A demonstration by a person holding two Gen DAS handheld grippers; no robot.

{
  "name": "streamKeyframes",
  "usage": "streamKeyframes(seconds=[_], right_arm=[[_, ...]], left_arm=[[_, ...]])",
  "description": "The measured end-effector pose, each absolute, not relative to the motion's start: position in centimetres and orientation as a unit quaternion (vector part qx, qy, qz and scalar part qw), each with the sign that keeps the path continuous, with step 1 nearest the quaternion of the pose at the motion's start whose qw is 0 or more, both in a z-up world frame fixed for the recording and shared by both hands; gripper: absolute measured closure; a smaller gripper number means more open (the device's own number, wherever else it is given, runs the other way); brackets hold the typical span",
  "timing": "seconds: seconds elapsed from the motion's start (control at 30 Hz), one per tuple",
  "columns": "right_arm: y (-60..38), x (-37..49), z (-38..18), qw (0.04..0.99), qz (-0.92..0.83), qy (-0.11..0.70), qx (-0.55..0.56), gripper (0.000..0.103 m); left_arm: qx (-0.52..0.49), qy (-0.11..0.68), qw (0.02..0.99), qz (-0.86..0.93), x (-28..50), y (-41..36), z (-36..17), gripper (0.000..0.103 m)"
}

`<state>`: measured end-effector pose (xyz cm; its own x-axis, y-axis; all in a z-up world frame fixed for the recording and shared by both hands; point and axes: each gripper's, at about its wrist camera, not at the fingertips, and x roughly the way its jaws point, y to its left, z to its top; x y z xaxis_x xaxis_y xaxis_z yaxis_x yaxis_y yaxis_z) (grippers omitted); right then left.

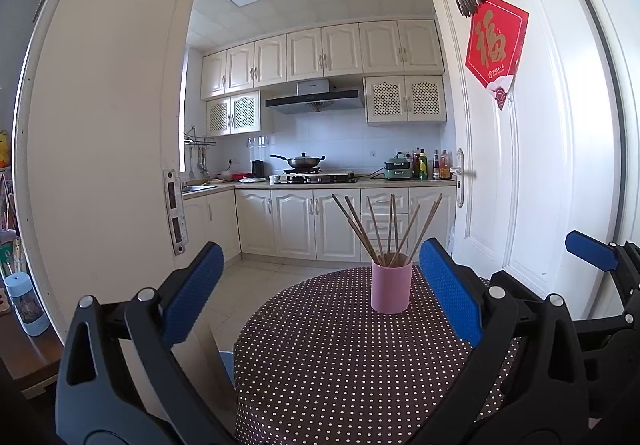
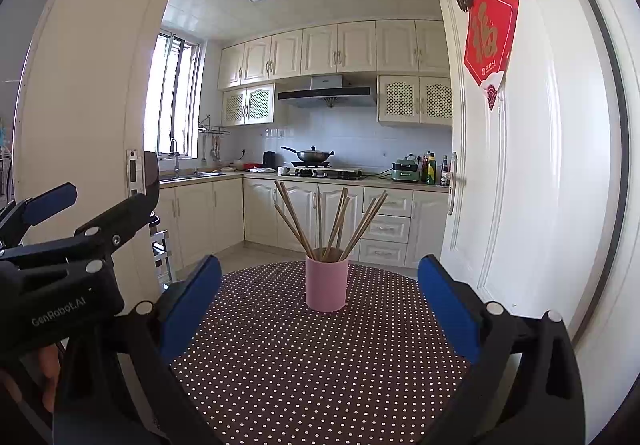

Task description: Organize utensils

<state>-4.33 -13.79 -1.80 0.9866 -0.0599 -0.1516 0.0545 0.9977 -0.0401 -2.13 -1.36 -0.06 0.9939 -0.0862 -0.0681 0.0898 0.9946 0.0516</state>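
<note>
Chopsticks point(image 2: 326, 223) standing fanned in cup point(image 2: 326, 287) mid-bench point(image 2: 280, 365), none loose beside cup; left gripper point(image 1: 320, 297) and right gripper point(image 2: 320, 301) short of cup, jaws wide open, empty; fits sorting finished or unloading pending.

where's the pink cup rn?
The pink cup stands upright on the polka-dot table, centre-right in the left wrist view, chopsticks inside, ahead of both open tools.

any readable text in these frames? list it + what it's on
"GenRobot.AI": on the left gripper body, right wrist view.
"福": large gold character on the red door sign.
Small print under that character: too small to read.
Range hood badge and bottle labels on the counter: too blurred to read.
</note>
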Motion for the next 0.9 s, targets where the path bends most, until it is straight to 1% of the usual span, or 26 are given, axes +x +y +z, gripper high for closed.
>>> streamKeyframes(seconds=[0.9], right_arm=[[-13.63, -4.47, -1.94, 0.996, -0.028, 0.08, -0.017, 0.008]], left_arm=[[0.025, 0.04, 0.998, -0.048, -2.09, -1.47, -0.19, 0.006]])
